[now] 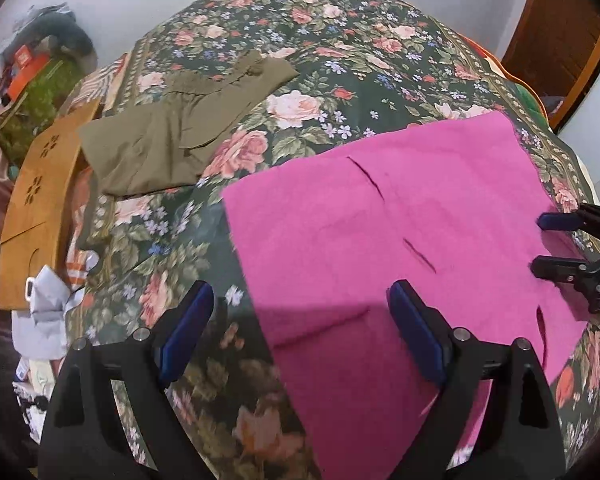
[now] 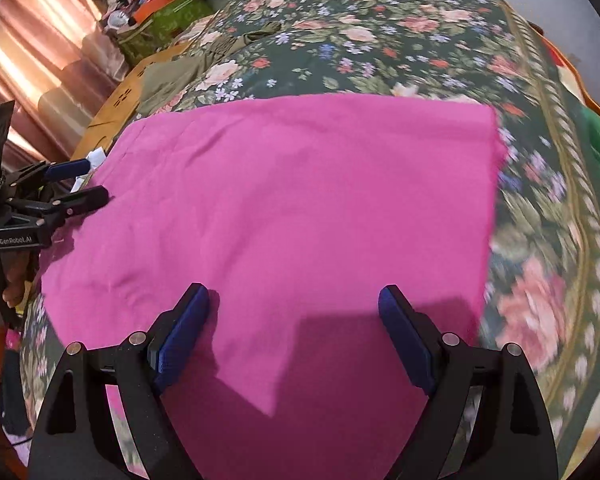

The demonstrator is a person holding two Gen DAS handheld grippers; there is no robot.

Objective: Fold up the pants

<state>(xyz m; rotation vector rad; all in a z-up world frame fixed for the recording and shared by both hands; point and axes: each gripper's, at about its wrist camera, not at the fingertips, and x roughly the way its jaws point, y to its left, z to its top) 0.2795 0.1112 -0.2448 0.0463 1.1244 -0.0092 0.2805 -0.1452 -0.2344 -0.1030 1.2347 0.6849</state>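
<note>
Bed (image 1: pixel 320 60) filling most of both views, covered by a dark green spread (image 2: pixel 380 8) printed with pink roses and edged in a pale patterned border. Lying flat on it, pink pants (image 1: pixel 400 220), folded into a broad rectangle, occupying lower right of the left wrist view and centre of the right wrist view. Resting at upper left of the left wrist view, an olive-green garment (image 1: pixel 172 136), loosely folded, apart from the pink one. Sitting at the bed's left edge, a brown cardboard piece (image 1: pixel 36 200) with flower-shaped cut-outs, its corner tucked under the olive garment.
</note>
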